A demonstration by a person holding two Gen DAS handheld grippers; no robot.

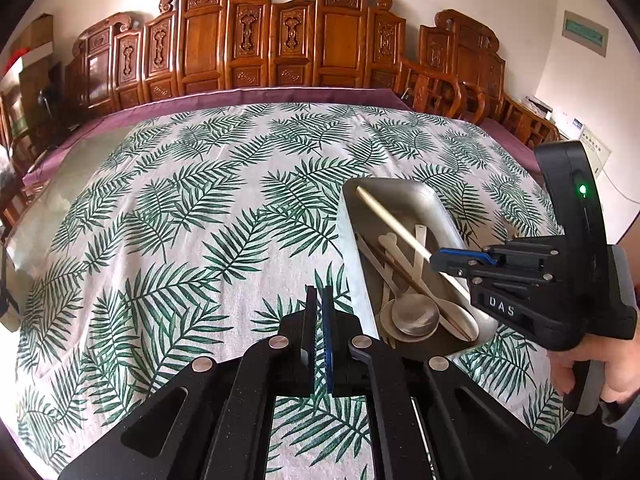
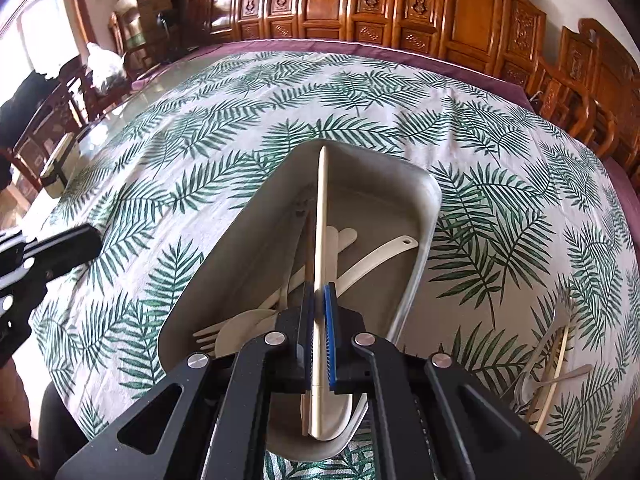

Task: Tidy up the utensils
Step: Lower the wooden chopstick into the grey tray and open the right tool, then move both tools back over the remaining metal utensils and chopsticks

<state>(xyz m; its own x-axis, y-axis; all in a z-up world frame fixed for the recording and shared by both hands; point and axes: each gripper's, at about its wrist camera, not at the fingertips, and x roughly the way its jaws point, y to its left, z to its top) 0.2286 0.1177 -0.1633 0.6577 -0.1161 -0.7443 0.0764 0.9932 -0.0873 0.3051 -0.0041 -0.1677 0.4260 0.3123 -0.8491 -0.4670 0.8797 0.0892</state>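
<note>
A metal tray [image 1: 404, 194] [image 2: 372, 176] lies on the leaf-print tablecloth and holds several spoons [image 1: 414, 314], forks [image 2: 210, 338] and a brown chopstick [image 2: 308, 248]. My right gripper [image 2: 319, 292] [image 1: 434, 261] is shut on a pale chopstick [image 2: 321, 216] [image 1: 390, 220] and holds it over the tray, pointing along its length. My left gripper [image 1: 319, 292] is shut and empty, just left of the tray above the cloth. It also shows at the left edge of the right wrist view [image 2: 86, 244].
More loose utensils [image 2: 554, 364], a fork, a spoon and chopsticks, lie on the cloth right of the tray. A small box [image 2: 58, 168] sits at the table's far left edge. Carved wooden chairs [image 1: 256, 40] line the far side.
</note>
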